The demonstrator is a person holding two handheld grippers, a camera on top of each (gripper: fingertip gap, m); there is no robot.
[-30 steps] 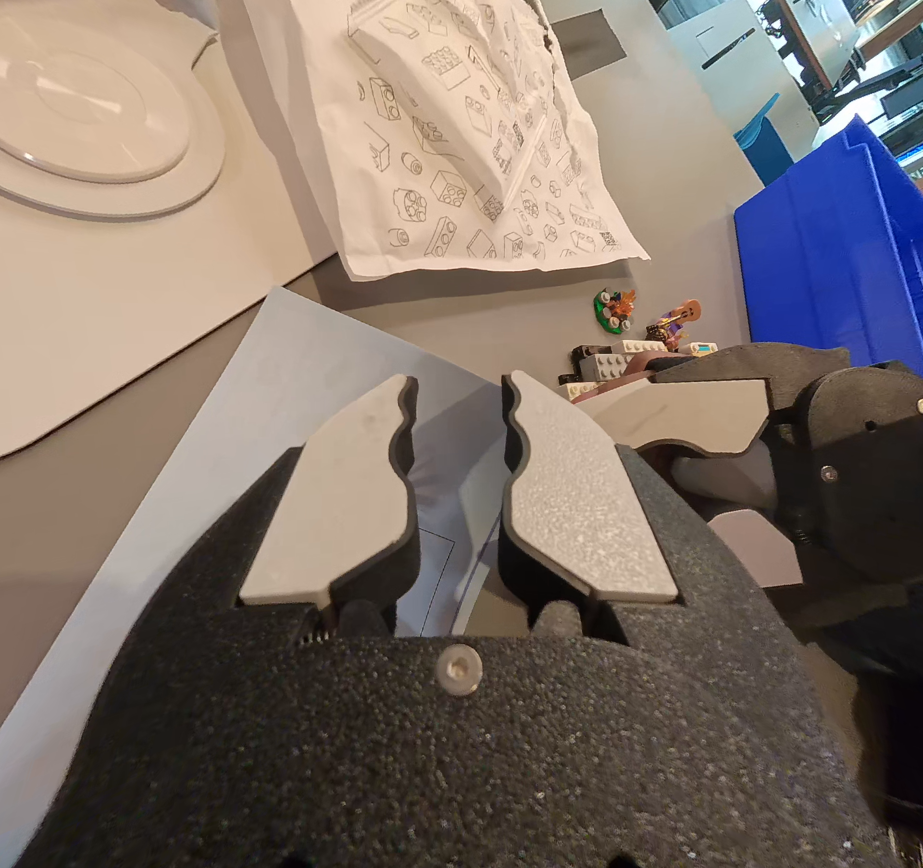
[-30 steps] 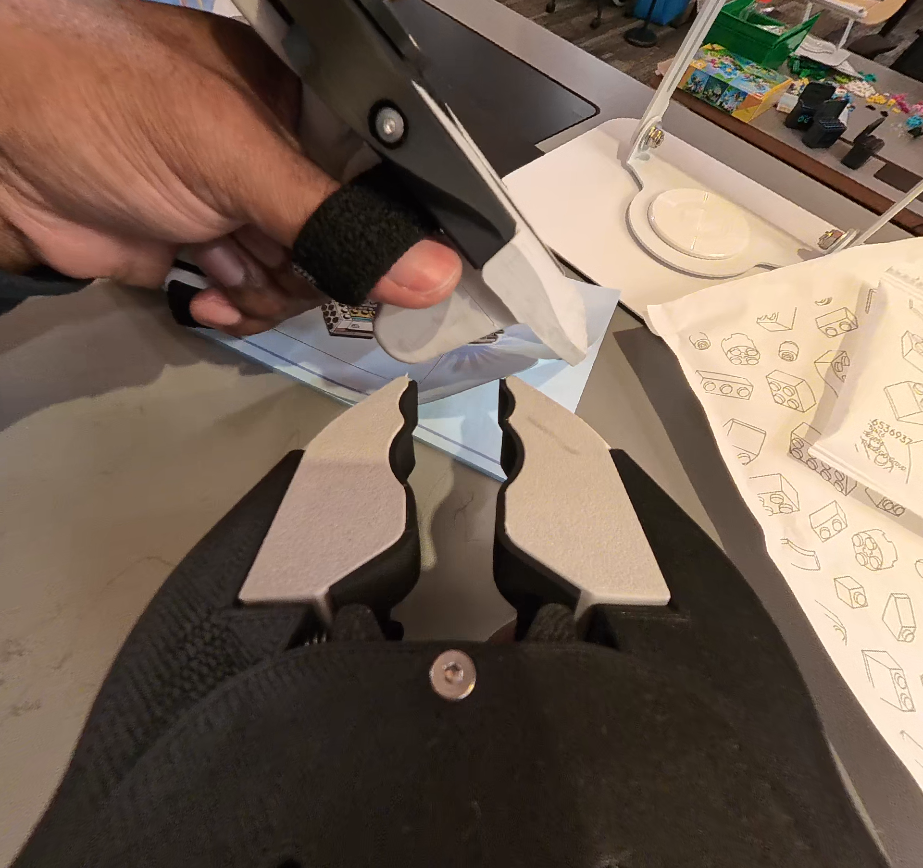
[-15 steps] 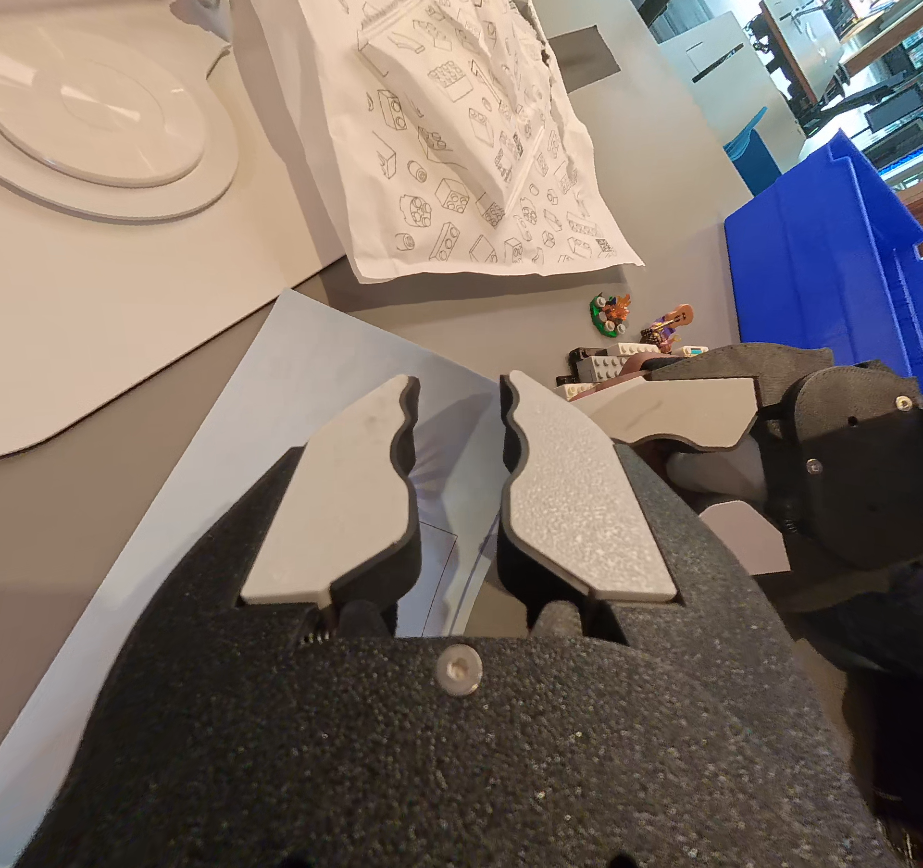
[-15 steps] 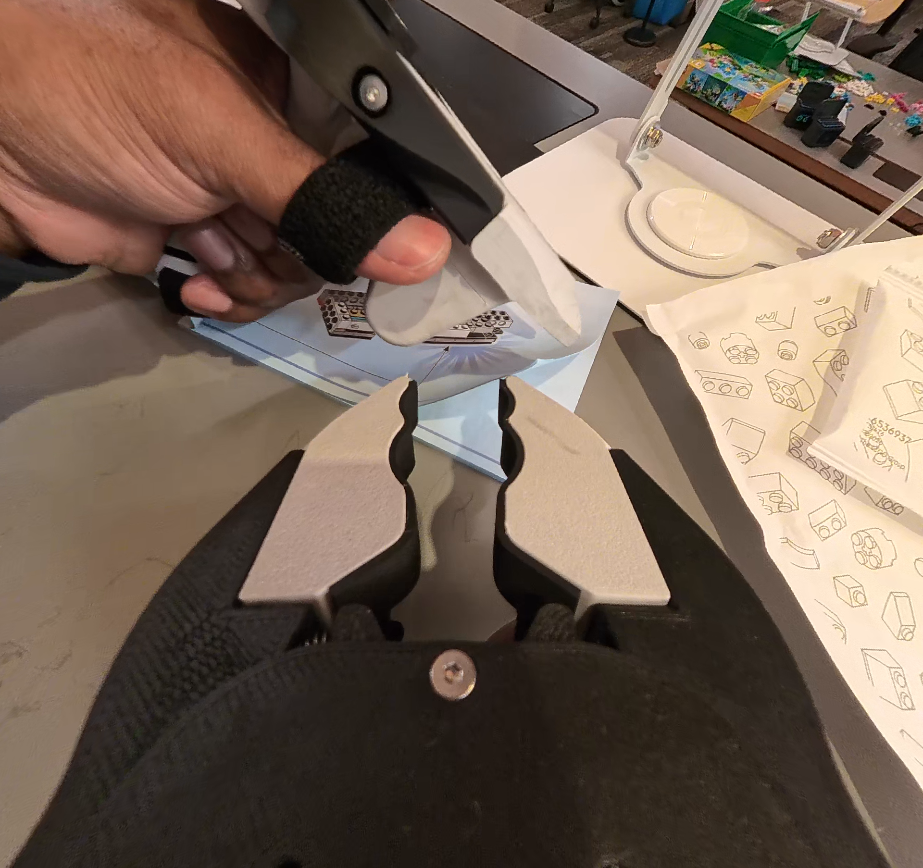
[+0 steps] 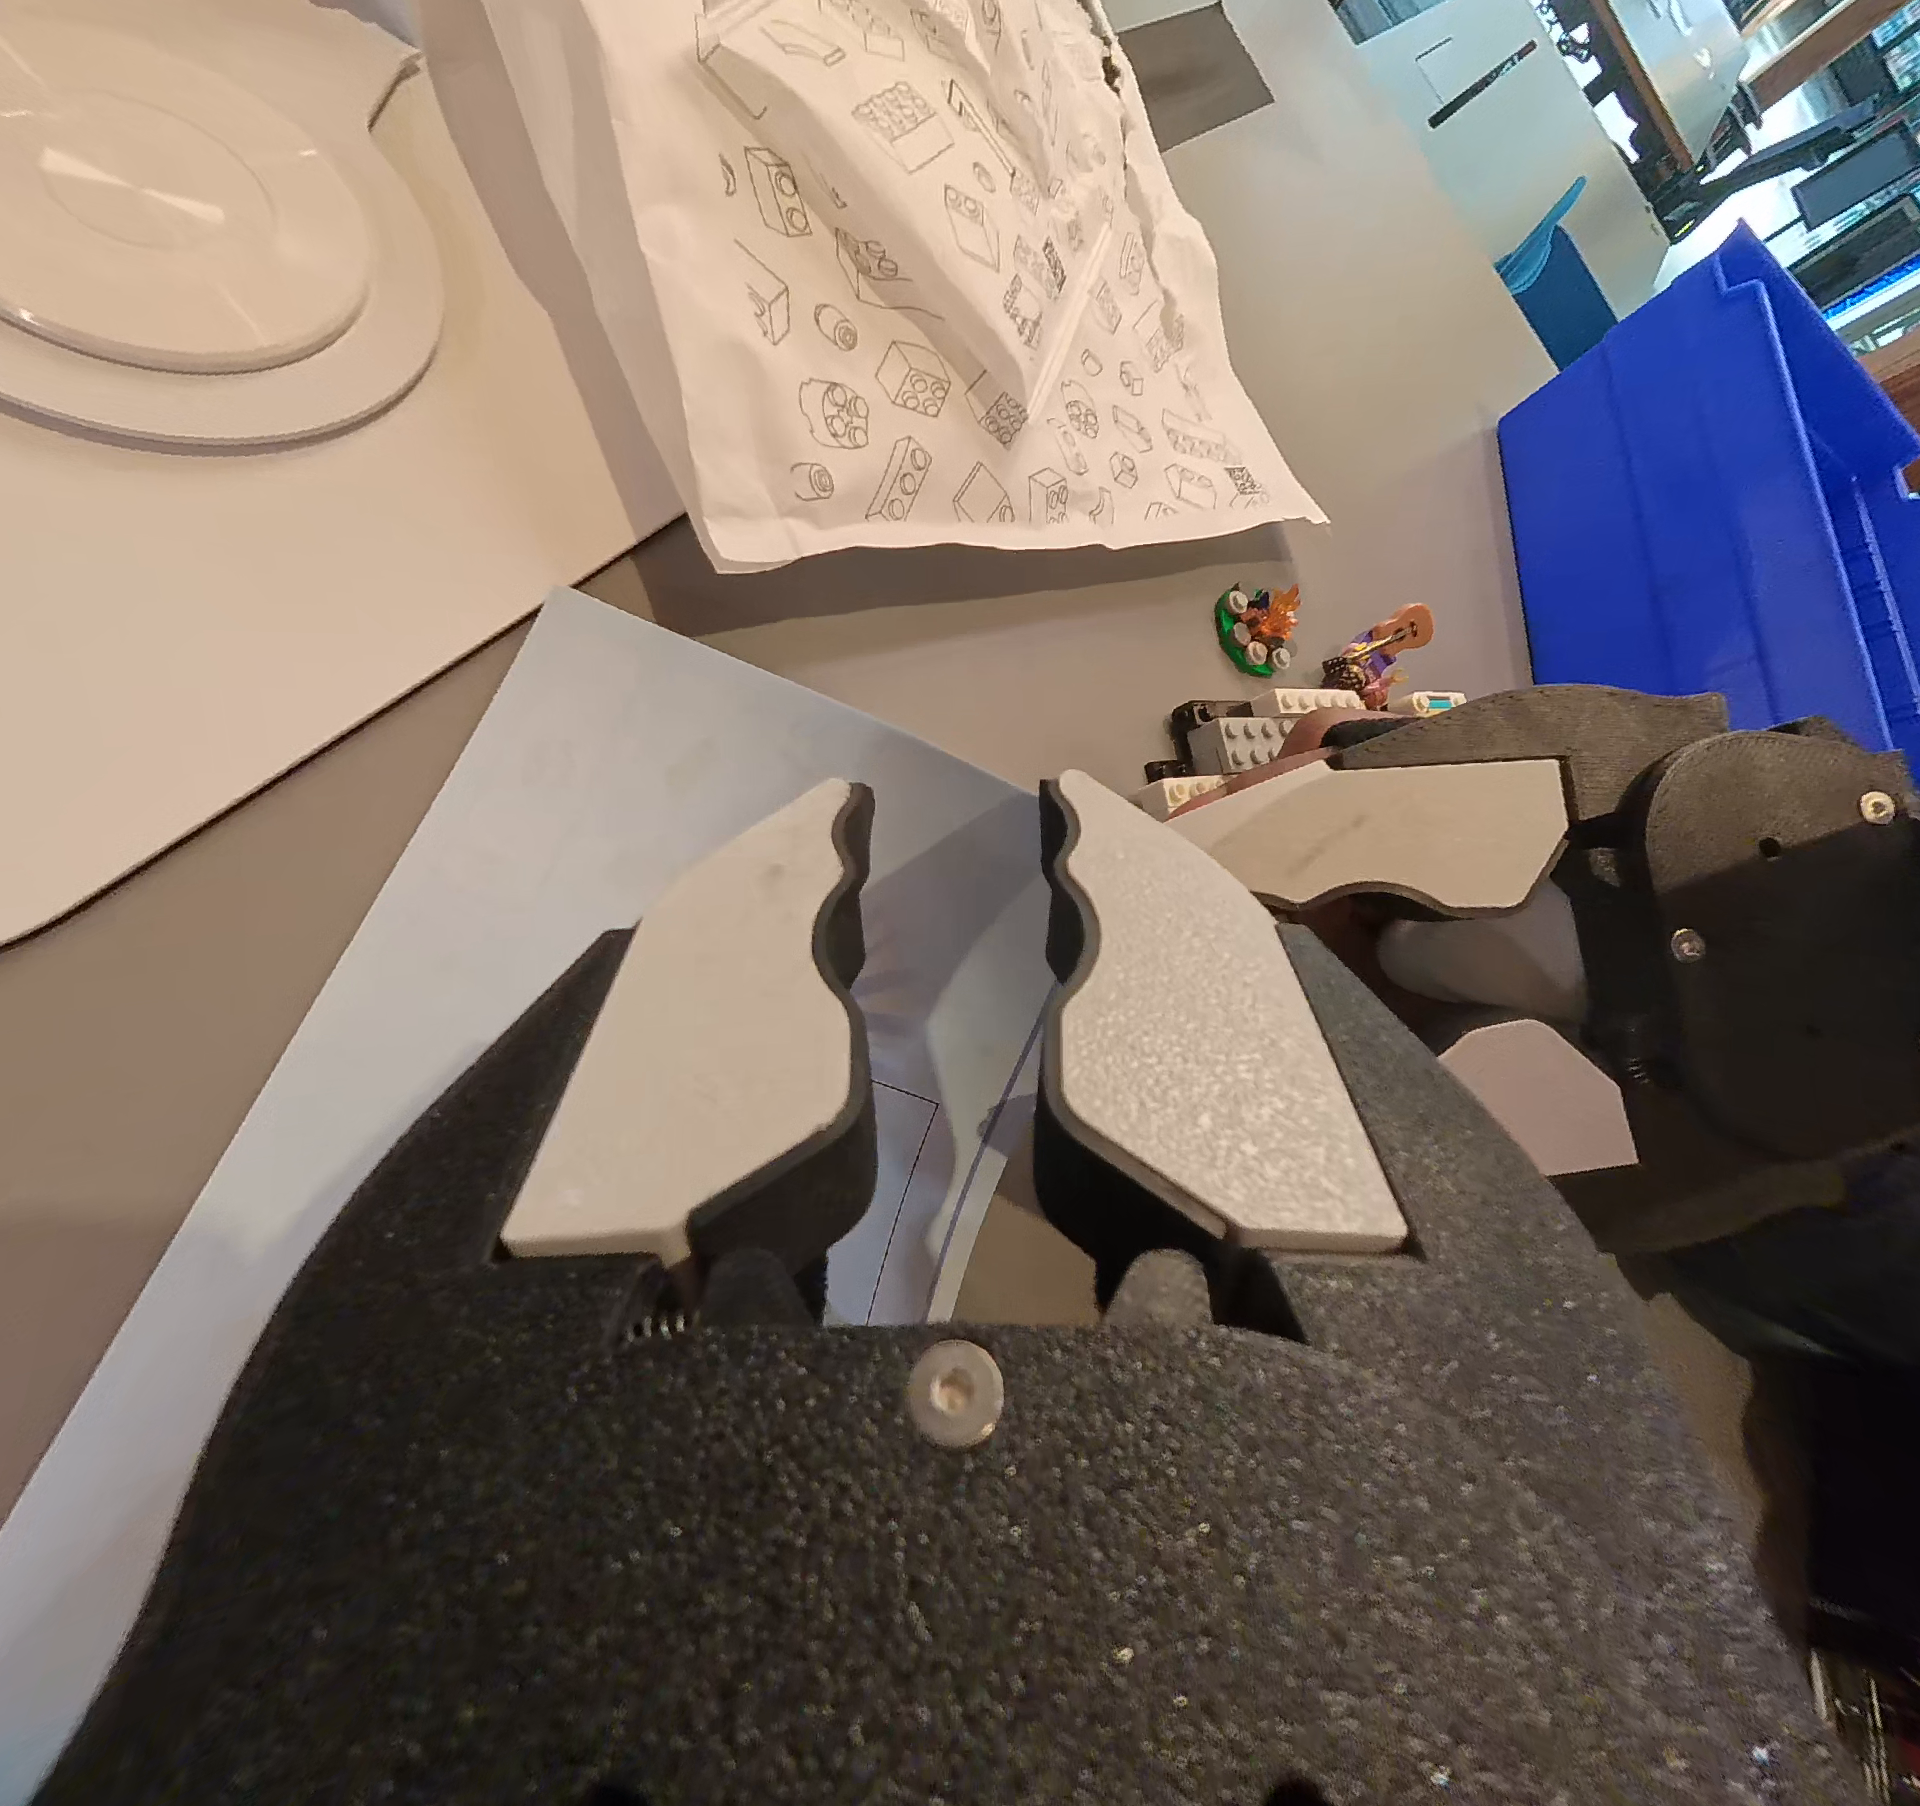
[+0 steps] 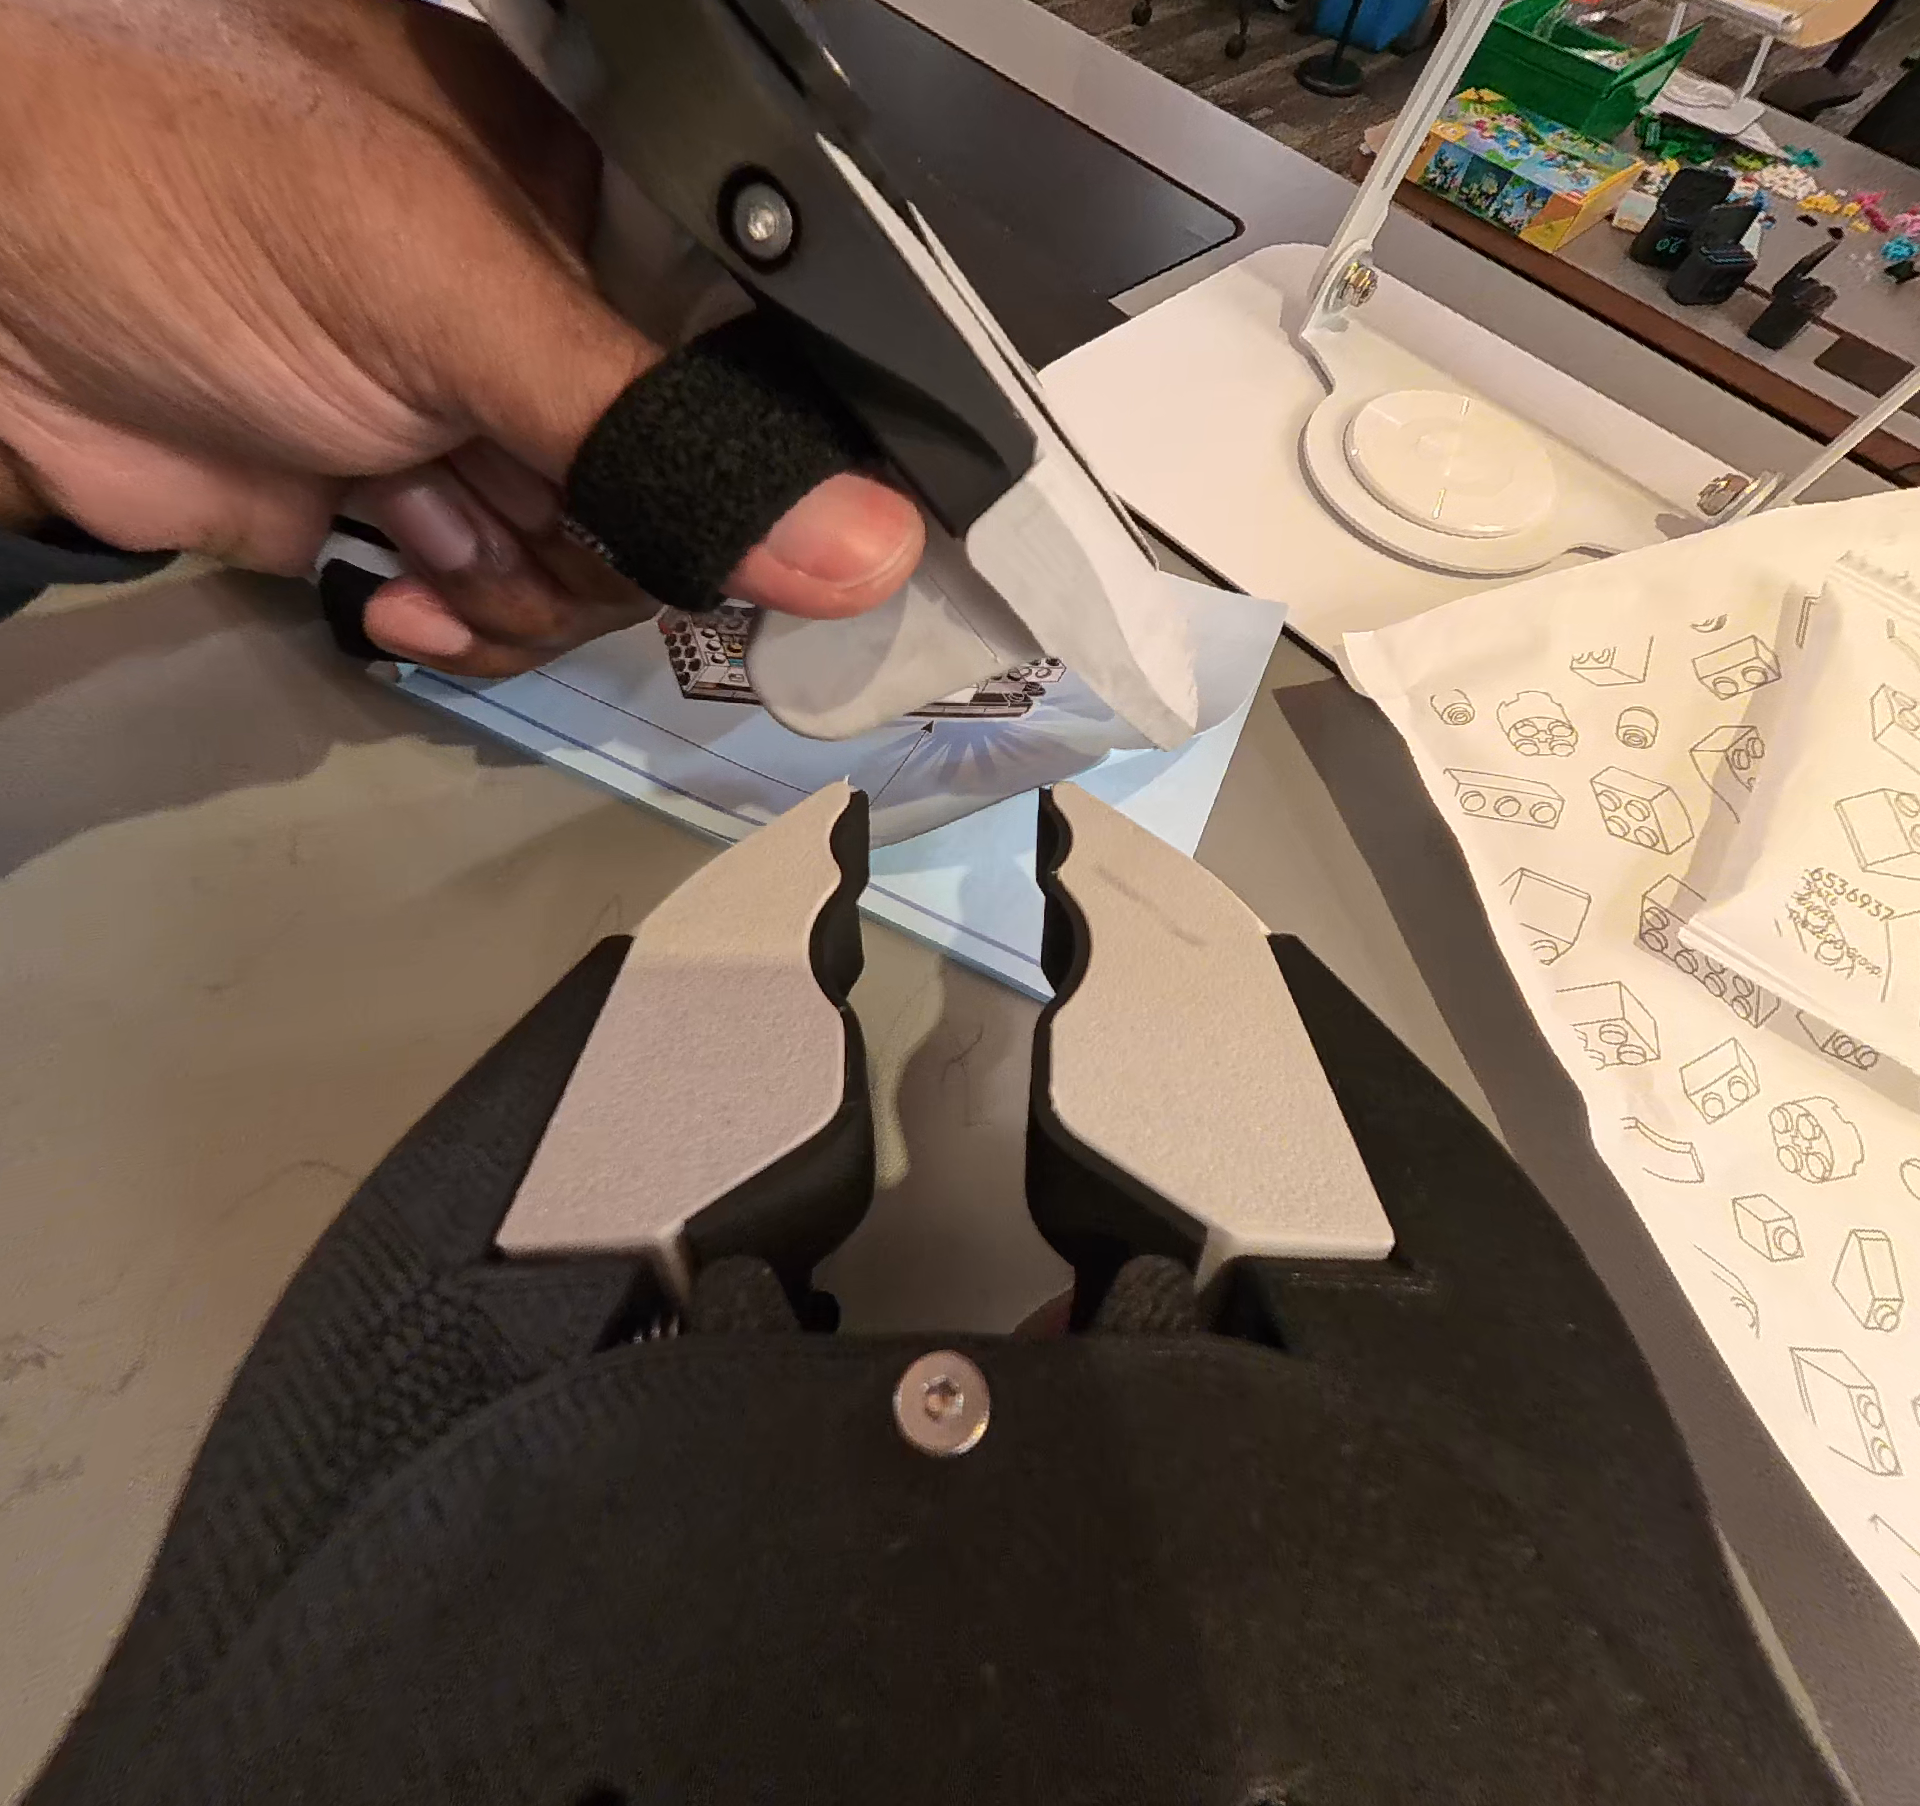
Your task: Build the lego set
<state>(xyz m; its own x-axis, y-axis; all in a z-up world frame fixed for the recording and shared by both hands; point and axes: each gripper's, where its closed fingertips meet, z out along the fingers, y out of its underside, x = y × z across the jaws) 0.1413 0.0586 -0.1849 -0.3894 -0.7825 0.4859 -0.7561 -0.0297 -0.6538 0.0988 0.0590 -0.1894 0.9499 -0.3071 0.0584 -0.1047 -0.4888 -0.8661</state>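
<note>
Left hand-held gripper (image 6: 997, 676), spread with nothing between its pads, hovers low over the pale blue booklet (image 5: 540, 821) flat on the desk (image 6: 260, 925). Right hand-held gripper (image 6: 951, 811), also spread and holding nothing, waits at the booklet's near edge.

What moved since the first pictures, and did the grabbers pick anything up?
The left gripper and the hand holding it lifted slightly, and the booklet page beneath it curled up more. Neither it nor the right gripper took hold of anything; both stayed open. The paper bag and toy bricks stayed put.
</note>
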